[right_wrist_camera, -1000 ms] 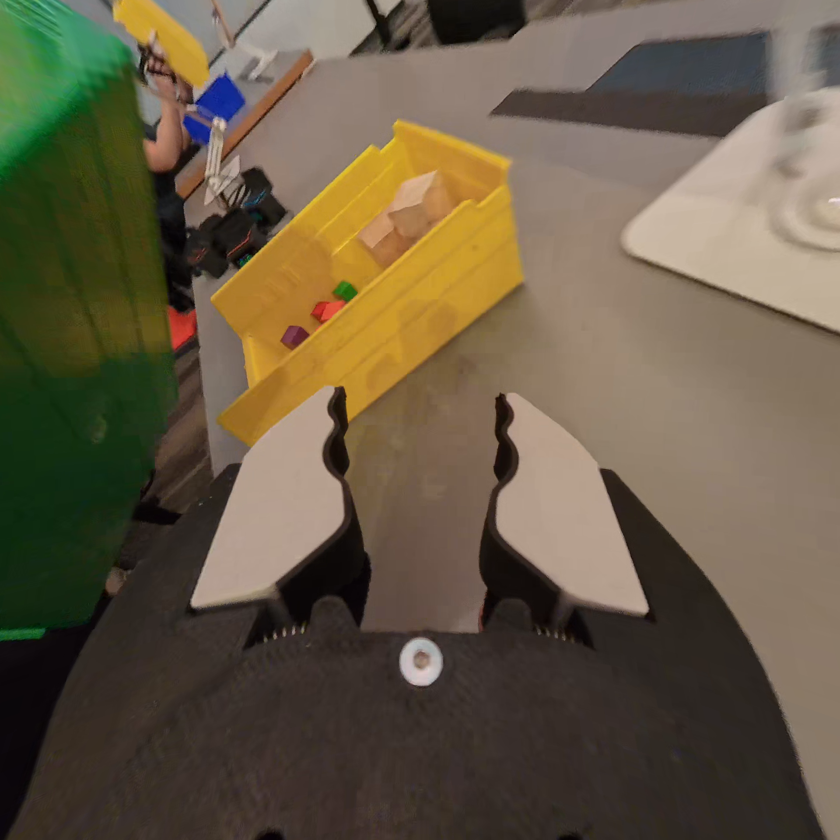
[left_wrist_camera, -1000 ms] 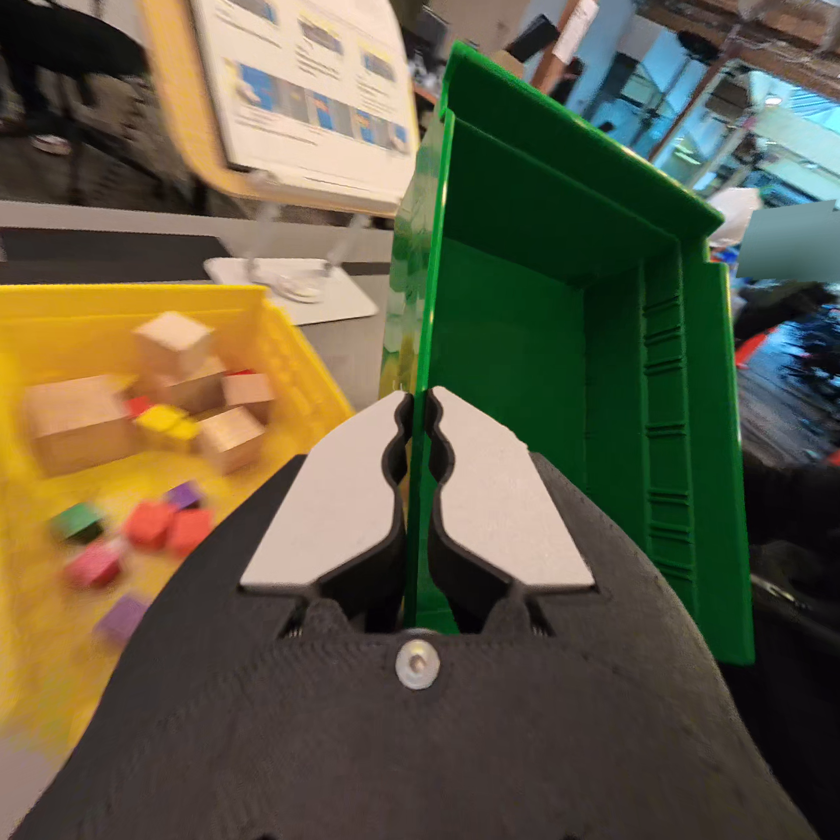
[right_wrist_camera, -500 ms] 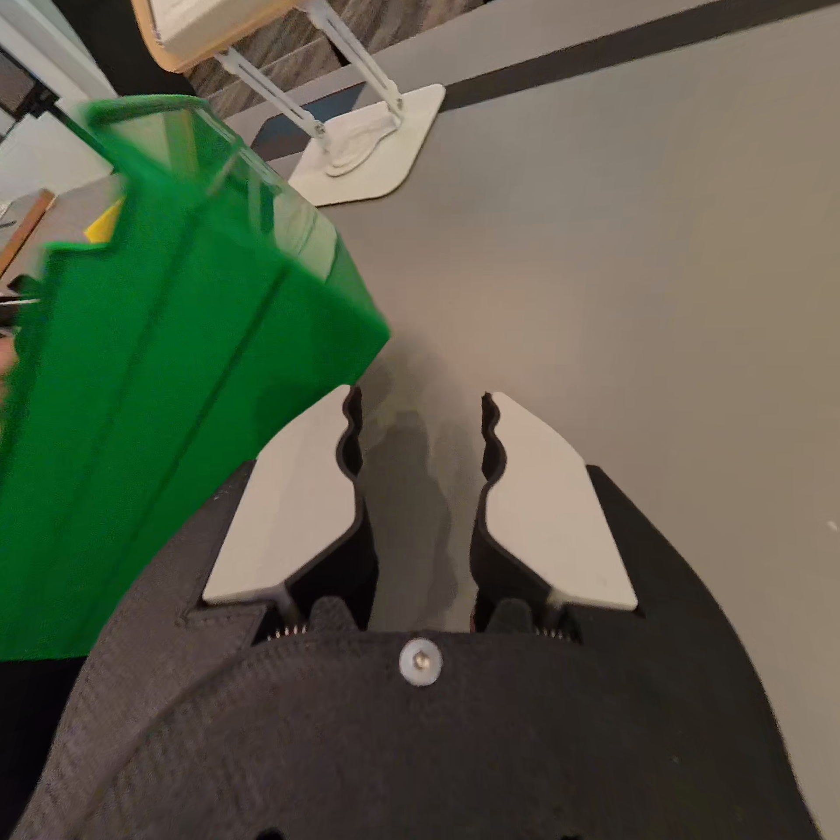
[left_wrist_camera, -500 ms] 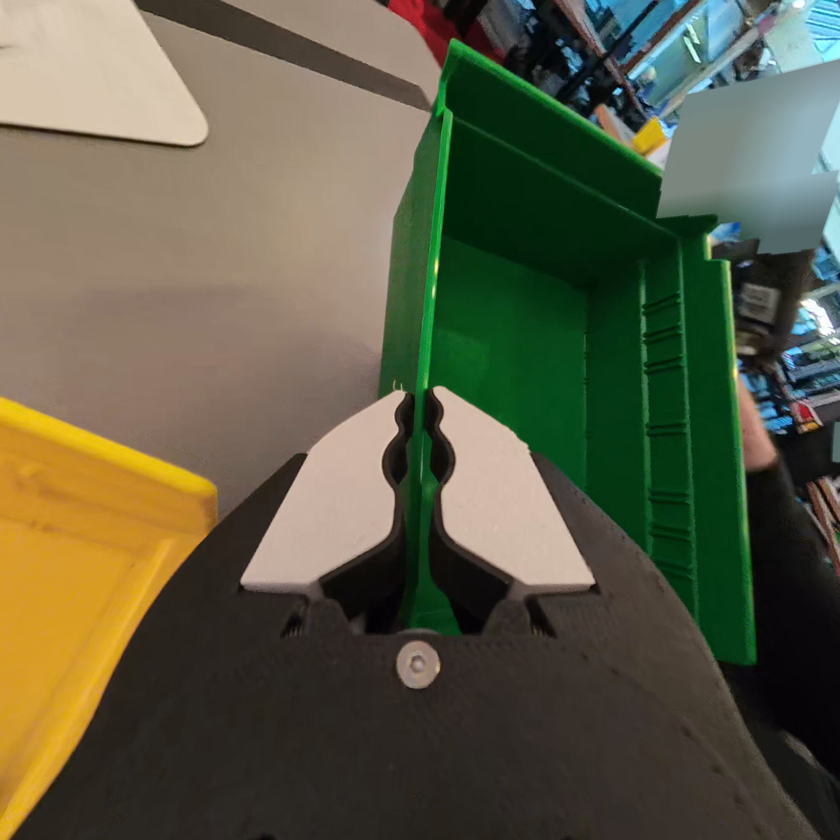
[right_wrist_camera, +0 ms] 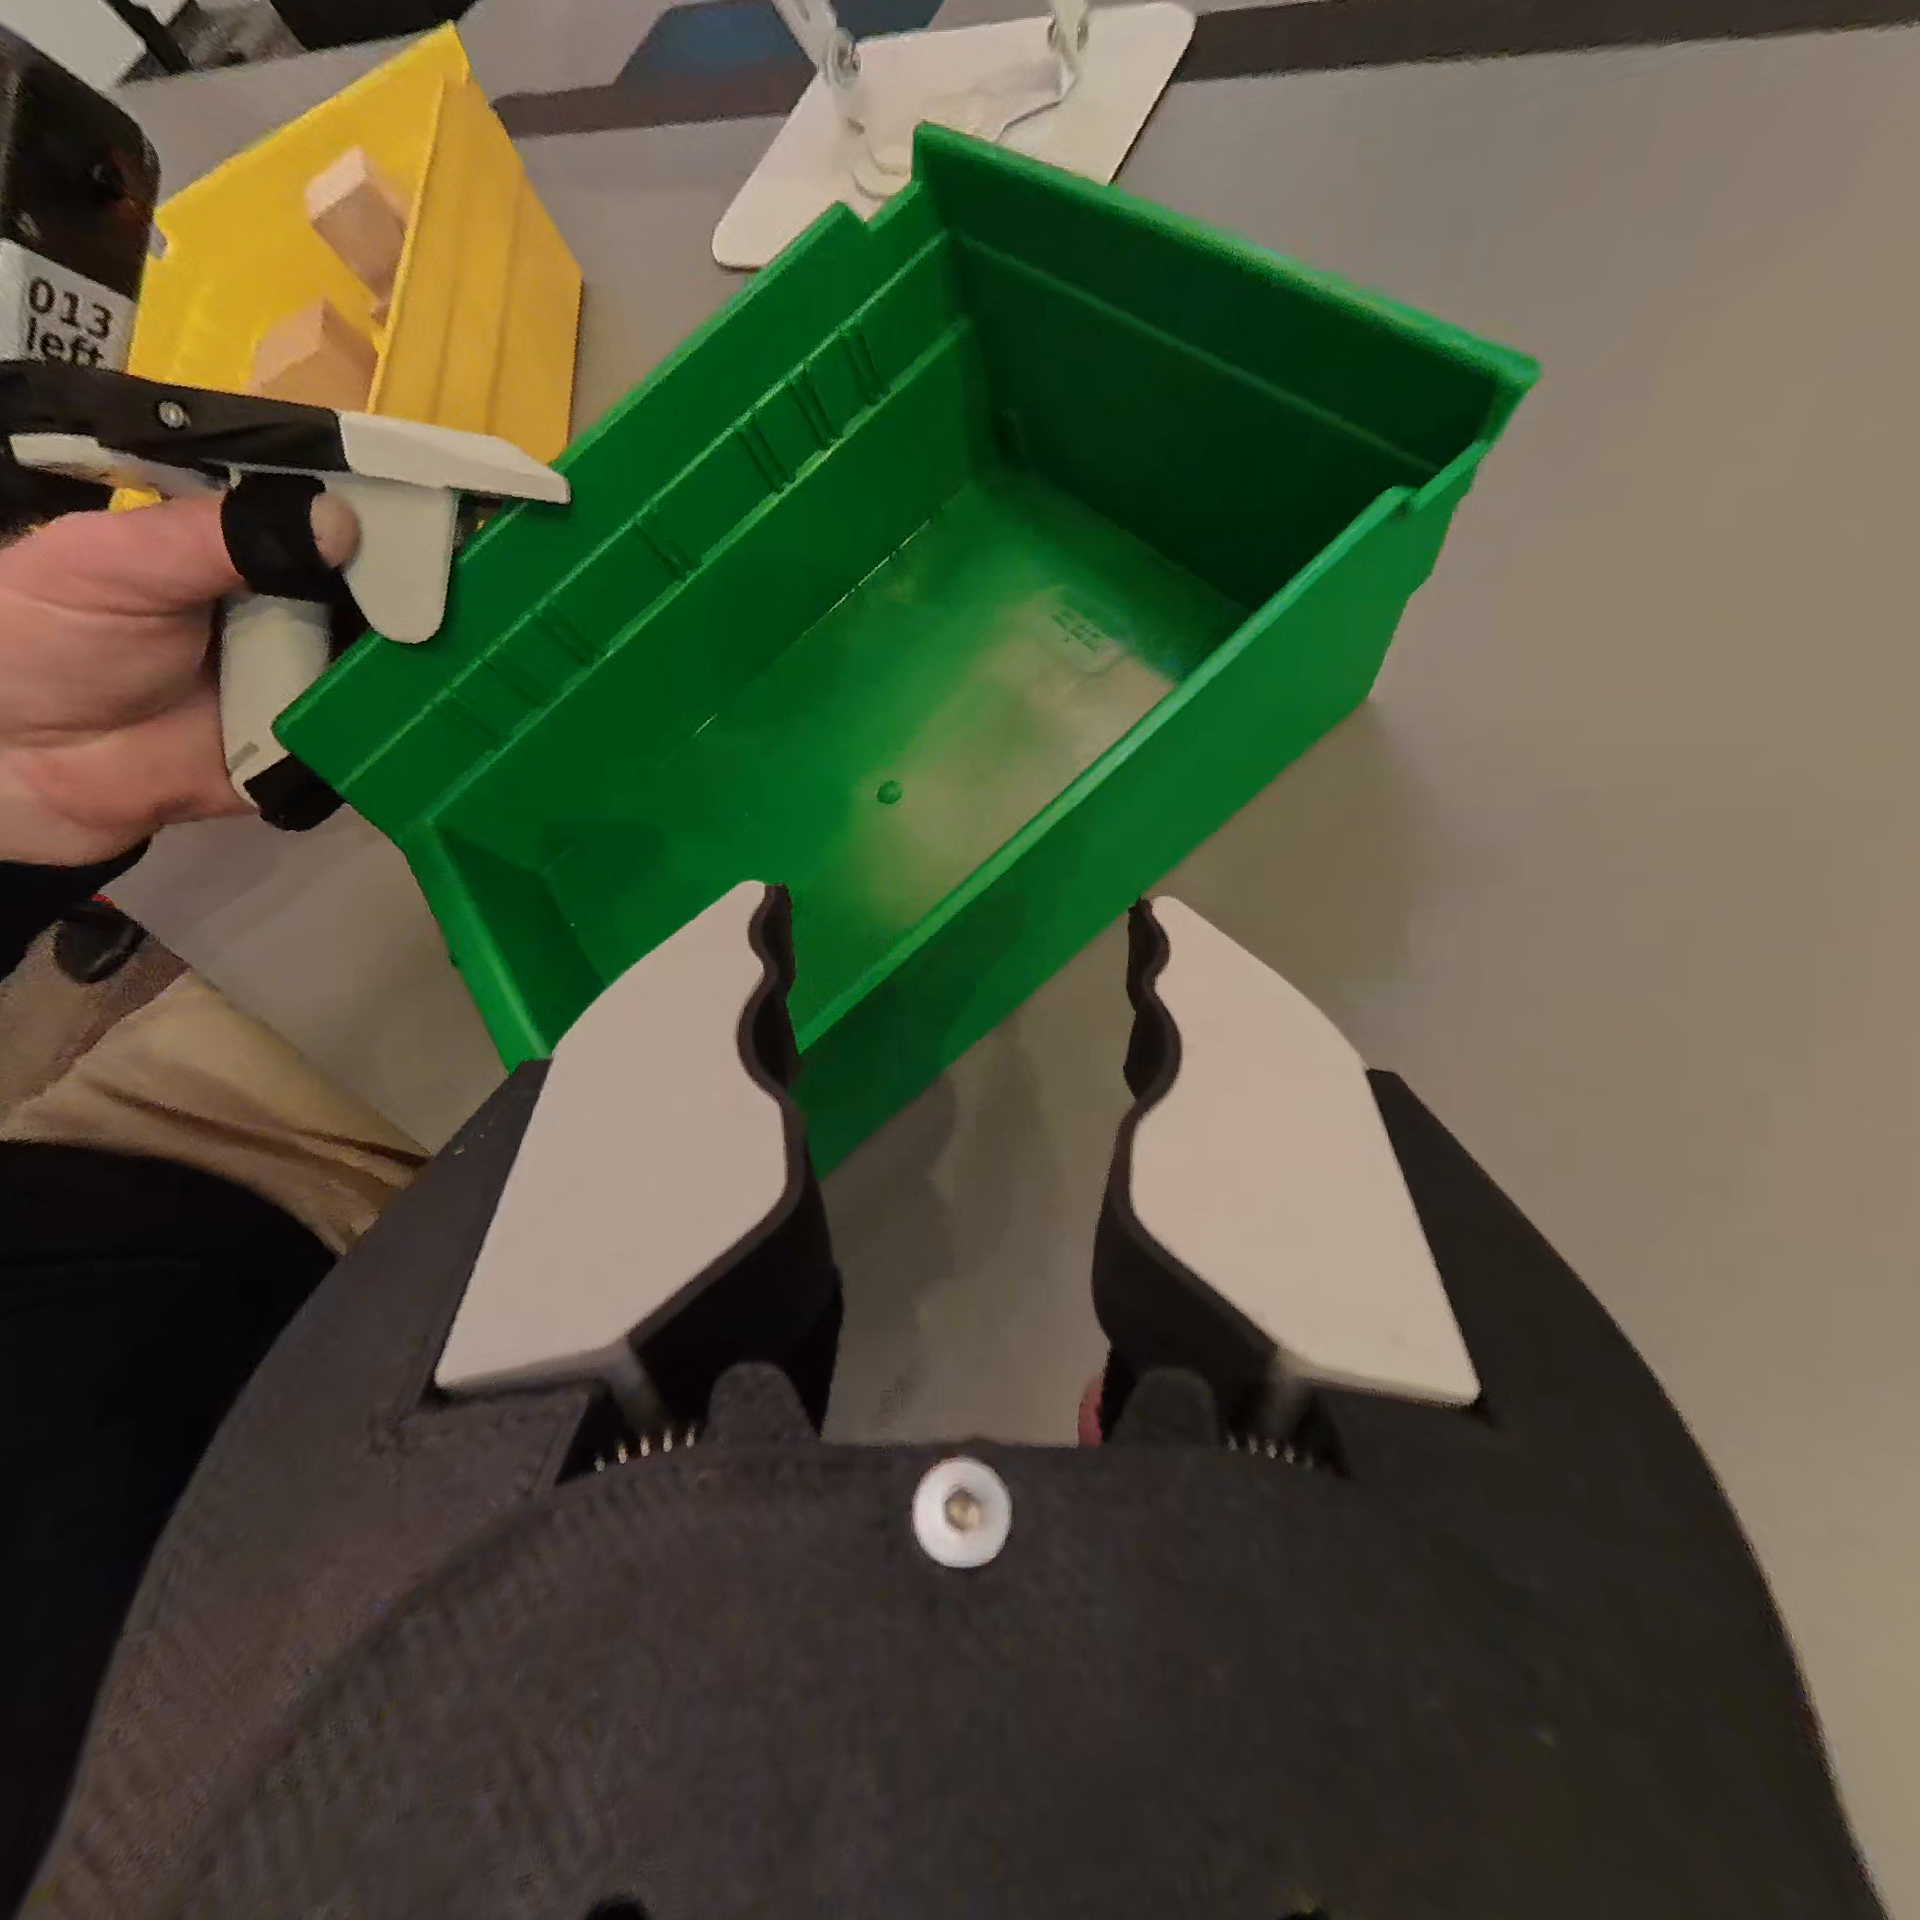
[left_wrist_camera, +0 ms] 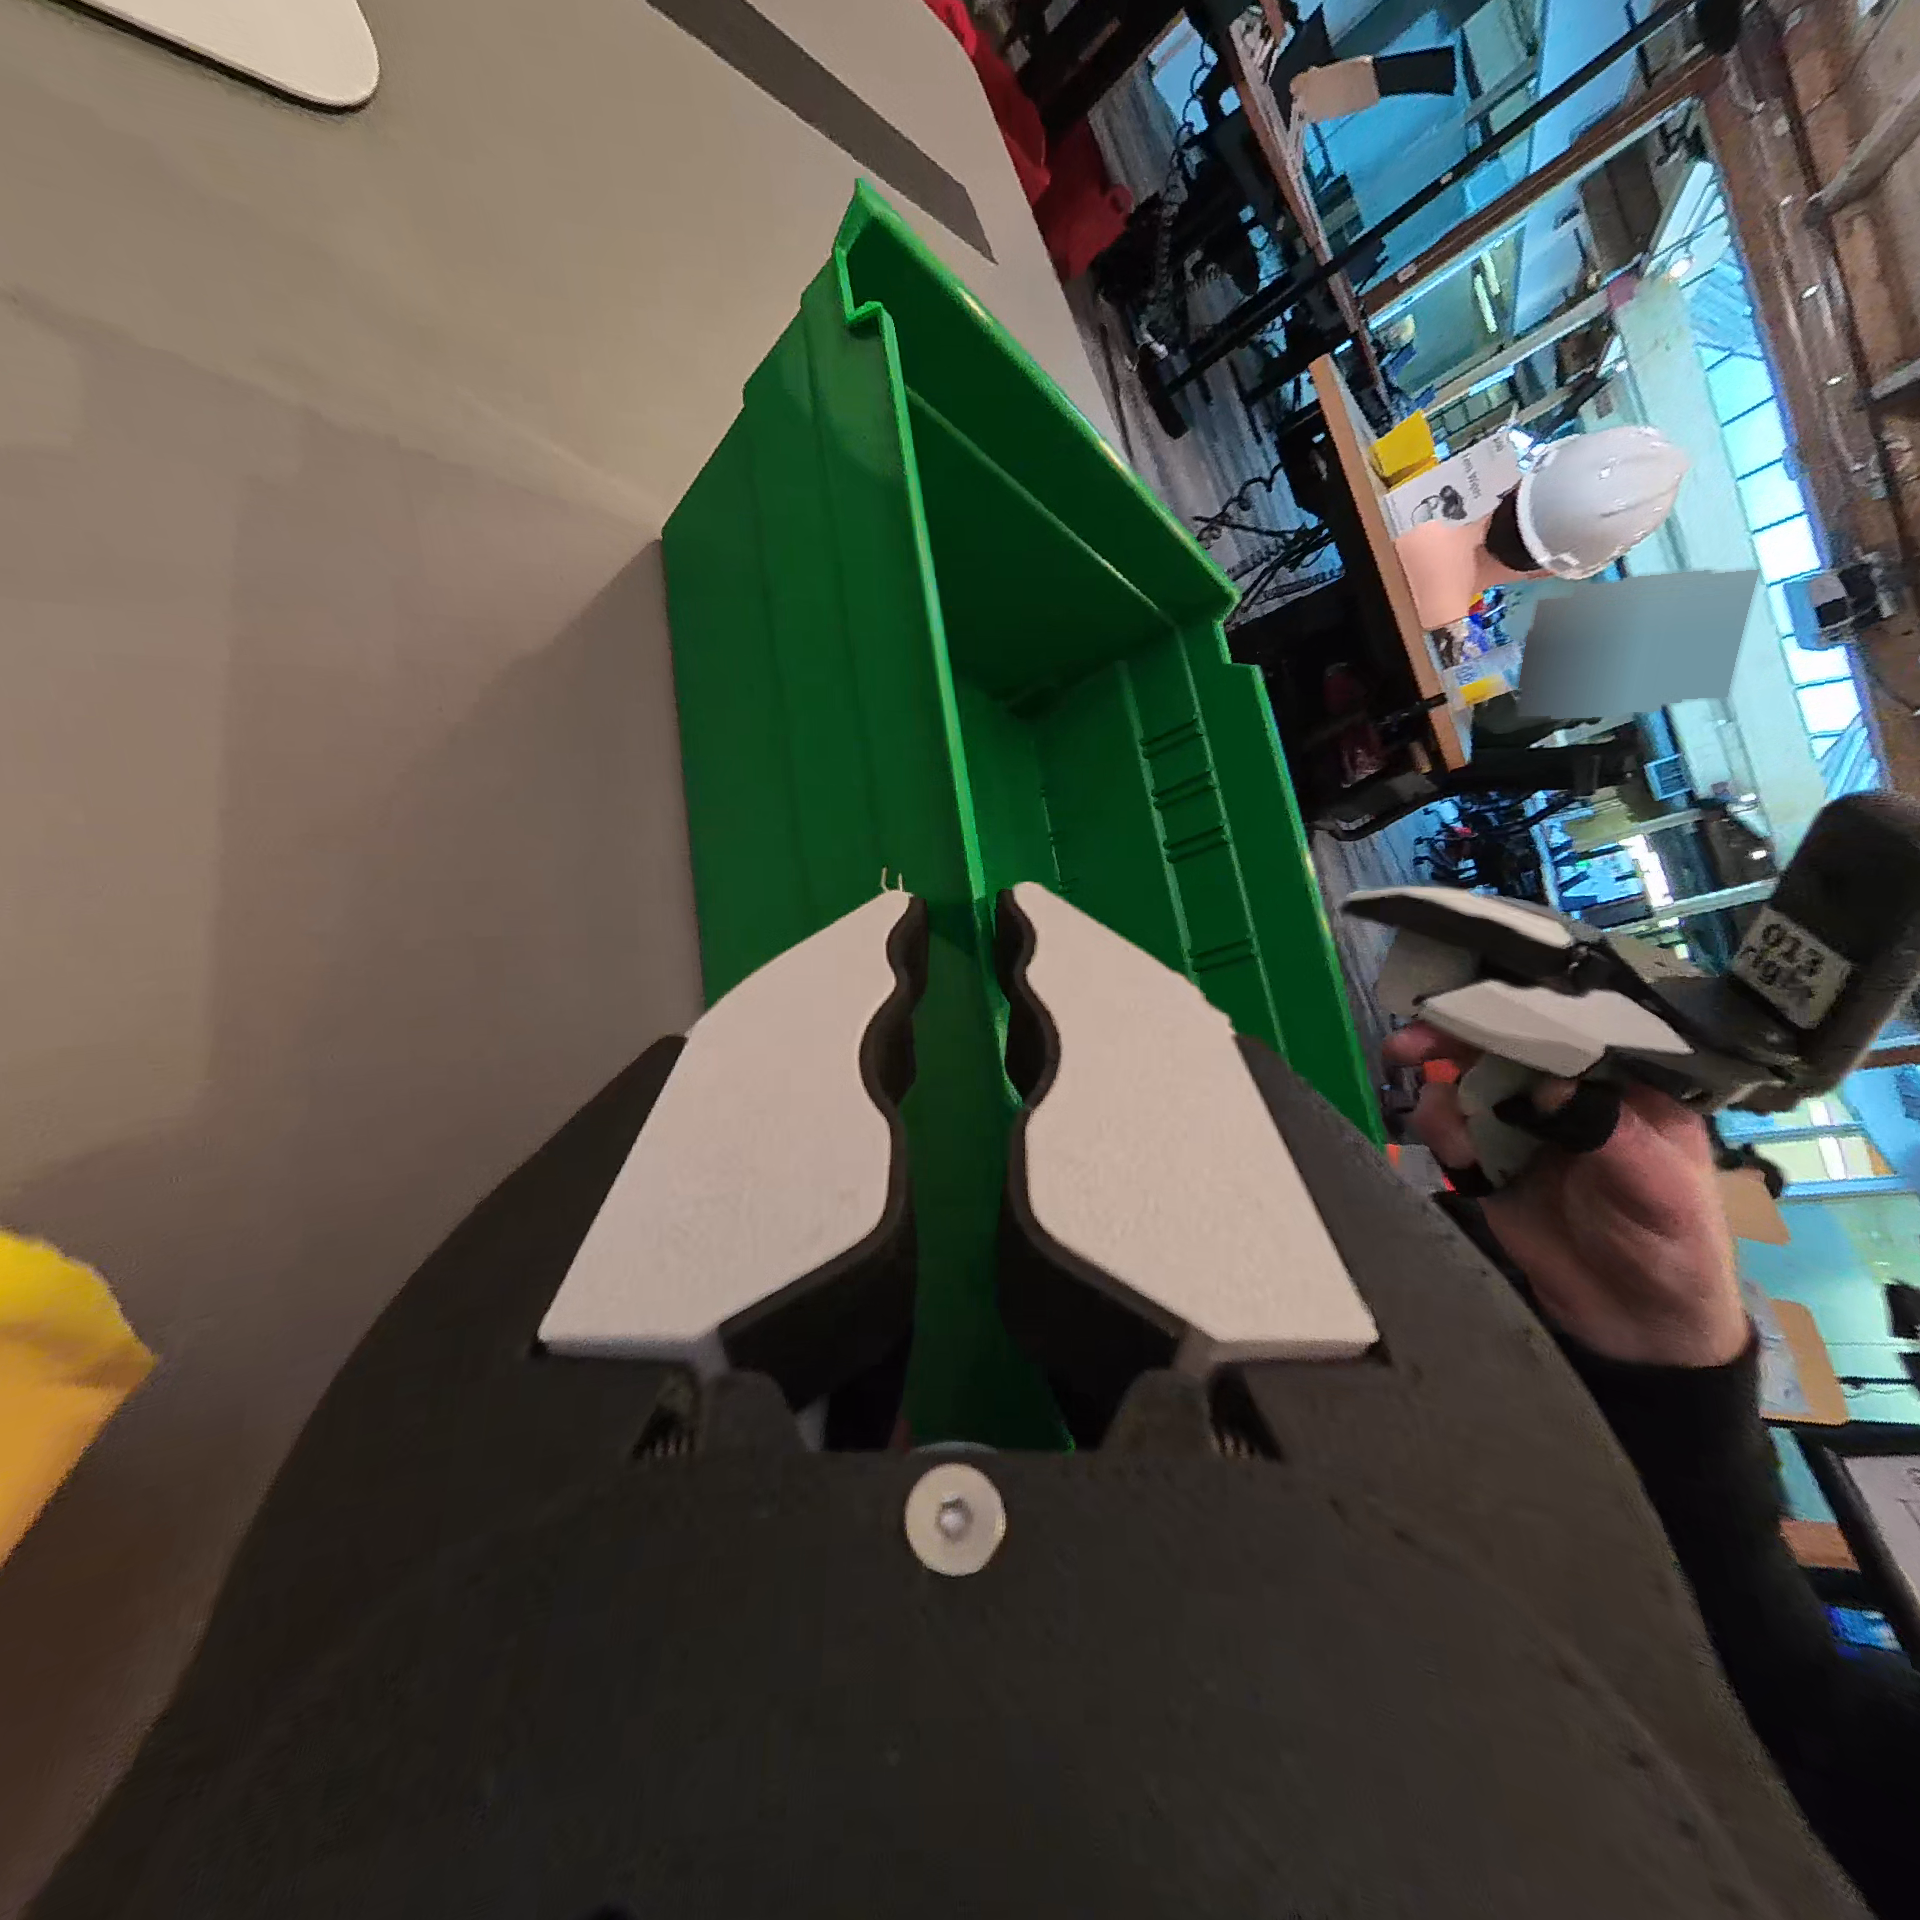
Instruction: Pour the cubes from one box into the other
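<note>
The green box (right_wrist_camera: 1195, 436) stands upright and empty on the grey table (right_wrist_camera: 1662, 935). Its side wall (left_wrist_camera: 790, 675) runs between the fingers of my left gripper (left_wrist_camera: 956, 914), which are slightly parted around it. That gripper also shows in the right wrist view (right_wrist_camera: 540, 494), at the box's left rim. My right gripper (right_wrist_camera: 956, 914) is open and empty above the box's near long wall; it also shows in the left wrist view (left_wrist_camera: 1392, 956). The yellow box (right_wrist_camera: 468, 260) sits to the far left with wooden cubes (right_wrist_camera: 353, 208) in it.
A white stand base (right_wrist_camera: 935, 125) lies on the table behind the green box. A corner of the yellow box (left_wrist_camera: 52, 1340) shows at the lower left. The table edge runs just left of the green box. A workshop with benches lies beyond.
The green box has come down from a tipped, raised pose to rest upright on the table. My left fingers have parted a little. My right gripper has swung over the box.
</note>
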A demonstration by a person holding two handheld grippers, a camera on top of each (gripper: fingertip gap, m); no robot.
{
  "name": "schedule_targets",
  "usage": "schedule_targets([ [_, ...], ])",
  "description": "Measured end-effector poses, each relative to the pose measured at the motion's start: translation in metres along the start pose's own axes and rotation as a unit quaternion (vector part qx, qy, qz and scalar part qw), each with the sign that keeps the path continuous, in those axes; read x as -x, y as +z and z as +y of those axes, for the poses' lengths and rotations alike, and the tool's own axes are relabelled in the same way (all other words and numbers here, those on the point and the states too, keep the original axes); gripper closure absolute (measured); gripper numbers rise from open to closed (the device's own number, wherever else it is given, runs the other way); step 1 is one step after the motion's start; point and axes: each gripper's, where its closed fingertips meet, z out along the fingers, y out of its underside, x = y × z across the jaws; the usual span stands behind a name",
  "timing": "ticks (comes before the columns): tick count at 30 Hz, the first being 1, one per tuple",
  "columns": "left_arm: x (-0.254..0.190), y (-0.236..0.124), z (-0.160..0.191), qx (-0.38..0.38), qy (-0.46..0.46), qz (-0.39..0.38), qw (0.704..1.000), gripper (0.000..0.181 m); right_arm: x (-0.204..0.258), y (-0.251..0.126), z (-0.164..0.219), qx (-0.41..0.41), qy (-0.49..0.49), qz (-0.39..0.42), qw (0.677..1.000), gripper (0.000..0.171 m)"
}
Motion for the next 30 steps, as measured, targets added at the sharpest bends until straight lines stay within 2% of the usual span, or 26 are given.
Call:
schedule_targets([
  [1,-0.001,0.000,0.001,0.000,-0.010,0.007,1.000,0.169,0.004,0.004,0.004,0.013,-0.002,-0.002,1.000,0.113],
  [4,-0.005,0.002,0.004,0.001,-0.015,0.018,1.000,0.168,0.002,0.017,0.019,0.054,-0.014,0.015,0.998,0.110],
  [7,-0.013,0.006,0.011,0.008,-0.028,0.041,0.999,0.168,-0.002,0.025,0.029,0.084,-0.022,0.023,0.996,0.115],
  [11,-0.017,0.010,0.014,0.010,-0.036,0.057,0.998,0.167,-0.018,0.021,0.029,0.092,-0.039,0.055,0.993,0.141],
  [13,-0.020,0.013,0.015,0.016,-0.039,0.065,0.997,0.167,-0.021,0.019,0.030,0.098,-0.027,0.043,0.994,0.145],
  [18,-0.030,0.021,0.023,0.039,-0.046,0.091,0.994,0.167,-0.043,0.014,0.025,0.119,-0.054,0.085,0.988,0.159],
  [30,-0.041,0.038,0.027,0.058,-0.047,0.127,0.989,0.164,-0.069,0.012,0.016,0.134,-0.042,0.069,0.988,0.162],
])
